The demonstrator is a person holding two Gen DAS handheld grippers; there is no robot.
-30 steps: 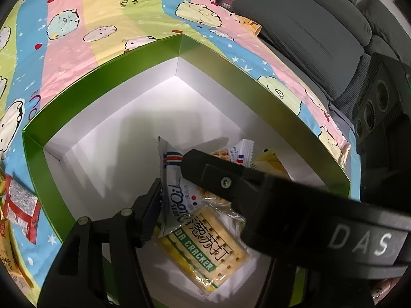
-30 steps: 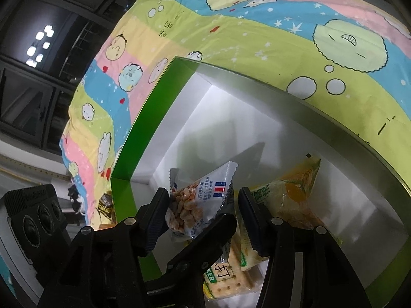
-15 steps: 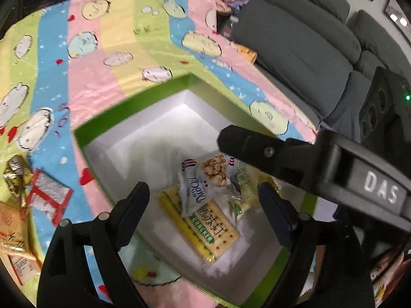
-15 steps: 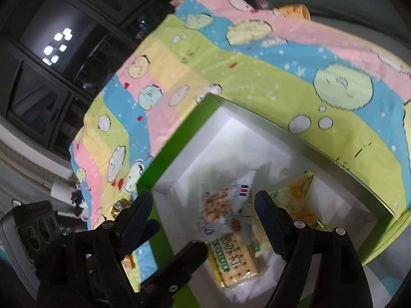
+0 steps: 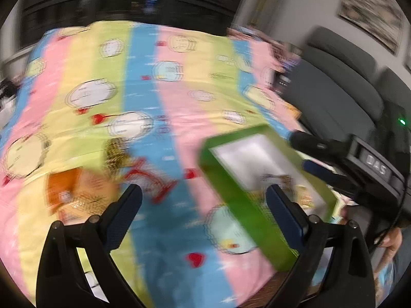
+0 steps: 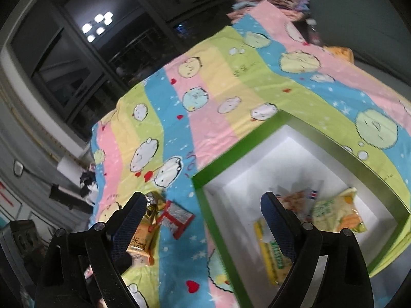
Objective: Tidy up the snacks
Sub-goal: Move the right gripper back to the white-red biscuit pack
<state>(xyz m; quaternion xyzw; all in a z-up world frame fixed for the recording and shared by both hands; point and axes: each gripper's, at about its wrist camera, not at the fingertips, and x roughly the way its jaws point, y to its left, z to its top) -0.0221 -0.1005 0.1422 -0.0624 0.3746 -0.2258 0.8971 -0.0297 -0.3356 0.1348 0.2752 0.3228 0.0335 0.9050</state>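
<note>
The green box [image 6: 239, 143] with a white inside lies on the striped cloth. In it are a peanut packet [image 6: 300, 197], a green-orange packet [image 6: 336, 213] and a cracker packet [image 6: 272, 251]. Left of the box lie a red-silver packet [image 6: 177, 218], a gold wrapper [image 6: 154, 200] and an orange packet [image 6: 141, 246]. My right gripper [image 6: 203, 218] hangs above the box's left wall, jaws opening, nothing between them. My left gripper [image 5: 204, 205], in a blurred view, is also opening and empty, between the orange packet [image 5: 64, 187] and the box [image 5: 244, 213]. The right gripper [image 5: 299, 151] shows over the box.
The cartoon-print cloth [image 6: 205, 89] covers the whole table. A grey sofa [image 5: 334, 89] stands at the right, past the table's edge. Dark windows [image 6: 77, 51] fill the back. A hand [image 5: 393, 238] shows at the lower right.
The peanut packet was between the jaws of both grippers; it now lies in the box. Both grippers have opened wide and risen out of the box. The left one has swung left.
</note>
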